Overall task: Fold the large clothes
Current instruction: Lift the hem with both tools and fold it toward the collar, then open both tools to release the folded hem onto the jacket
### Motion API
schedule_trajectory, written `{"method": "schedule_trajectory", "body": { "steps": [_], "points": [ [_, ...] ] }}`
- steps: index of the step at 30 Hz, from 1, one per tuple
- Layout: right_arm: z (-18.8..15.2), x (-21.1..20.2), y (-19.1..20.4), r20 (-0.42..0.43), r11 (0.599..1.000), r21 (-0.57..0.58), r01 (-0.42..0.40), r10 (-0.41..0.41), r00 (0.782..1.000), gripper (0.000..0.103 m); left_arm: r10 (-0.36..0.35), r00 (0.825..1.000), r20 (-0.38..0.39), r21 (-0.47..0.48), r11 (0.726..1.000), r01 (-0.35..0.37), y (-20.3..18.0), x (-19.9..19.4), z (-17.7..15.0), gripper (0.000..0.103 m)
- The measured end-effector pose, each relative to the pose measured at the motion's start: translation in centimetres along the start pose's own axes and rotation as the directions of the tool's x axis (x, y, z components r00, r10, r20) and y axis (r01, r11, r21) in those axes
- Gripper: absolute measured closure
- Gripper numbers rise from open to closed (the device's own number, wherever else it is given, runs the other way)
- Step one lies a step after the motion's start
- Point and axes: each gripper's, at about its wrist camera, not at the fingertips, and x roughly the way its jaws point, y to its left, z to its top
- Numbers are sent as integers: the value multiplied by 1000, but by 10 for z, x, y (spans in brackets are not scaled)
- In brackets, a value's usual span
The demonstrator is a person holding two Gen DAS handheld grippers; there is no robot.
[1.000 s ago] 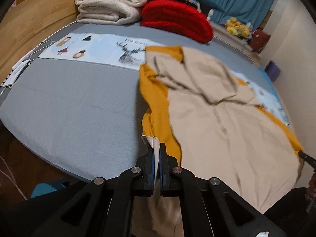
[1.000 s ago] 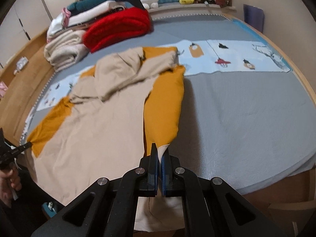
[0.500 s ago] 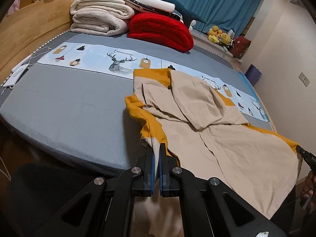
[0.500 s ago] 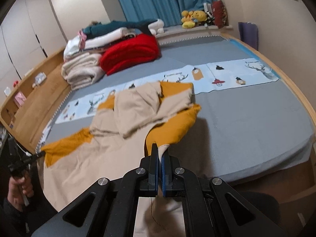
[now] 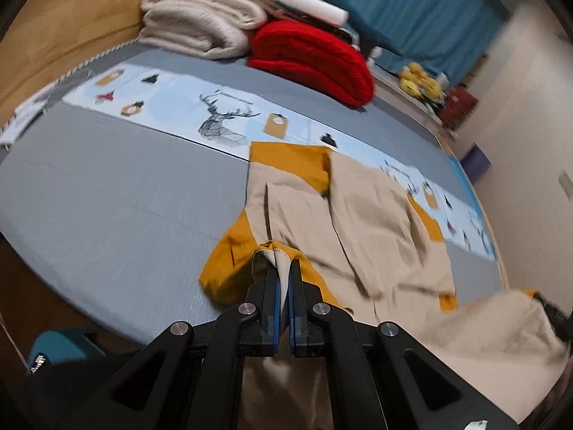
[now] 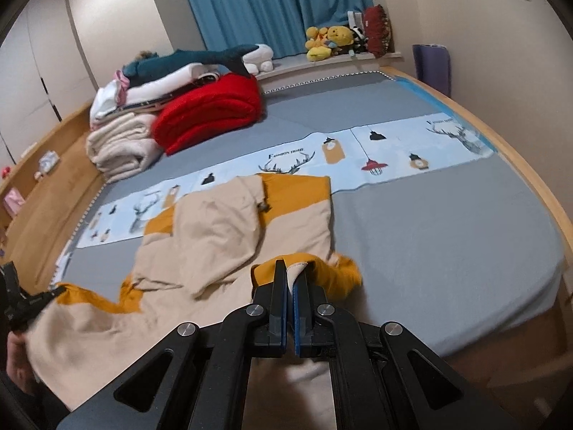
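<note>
Both hand-held grippers, left (image 5: 282,268) and right (image 6: 290,272), clamped on hem corners of the beige-and-mustard cloth garment (image 6: 229,229), have lifted them off the grey bed (image 6: 447,236) toward 12 o'clock, so the lengthwise fold looks underway.

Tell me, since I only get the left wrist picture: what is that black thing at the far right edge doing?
Observer: That is the right gripper, shut on a corner of the beige and mustard garment, just as the left gripper is.
Operator: Is the teal thing on the pile a blanket?
Observer: No, it is a shark plush, lying on top of the folded bedding.
Operator: Who holds my gripper?
Observer: A hand at the picture's left edge grips its handle.
</note>
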Motion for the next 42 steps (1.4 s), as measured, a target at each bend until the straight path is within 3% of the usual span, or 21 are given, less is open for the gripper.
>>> {"method": "schedule_trajectory", "body": {
  "steps": [3, 9, 14, 17, 22, 23, 26, 27, 30, 34, 42],
  "points": [
    [31, 43, -5, -29, 1000, -19, 12, -12, 999, 101, 3, 1000, -10, -44, 999, -3, 4, 32, 32, 101],
    [88, 147, -12, -85, 996, -65, 58, -63, 994, 101, 69, 996, -60, 1, 998, -69, -1, 106, 78, 101],
    [86, 228, -23, -184, 990, -71, 123, -134, 974, 101, 129, 978, -166, -1, 991, -131, 4, 157, 73, 100],
    [85, 252, -21, -226, 985, -95, 145, -163, 960, 101, 153, 974, -168, 3, 988, -155, 1, 166, 75, 99],
    [86, 258, -21, -231, 982, -76, 173, -186, 955, 100, 156, 972, -178, -38, 986, -165, 4, 169, 76, 91],
    [85, 259, -23, -234, 982, -67, 177, -188, 954, 100, 150, 972, -183, -52, 985, -162, 6, 168, 75, 86],
    [84, 255, -26, -237, 978, -54, 199, -207, 949, 94, 183, 967, -180, -77, 977, -199, 14, 161, 73, 58],
    [84, 250, -28, -219, 974, -53, 222, -228, 949, 85, 190, 967, -171, -85, 975, -207, 17, 157, 73, 56],
    [85, 228, -34, -144, 958, -39, 283, -286, 947, 71, 191, 971, -146, -105, 973, -207, 22, 146, 71, 56],
    [83, 207, -47, -115, 956, 9, 293, -290, 950, 70, 219, 968, -124, -93, 968, -231, 25, 136, 69, 56],
    [64, 194, -43, -134, 957, -66, 282, -288, 948, 70, 242, 964, -114, -77, 965, -251, 35, 128, 67, 57]
  ]
}}
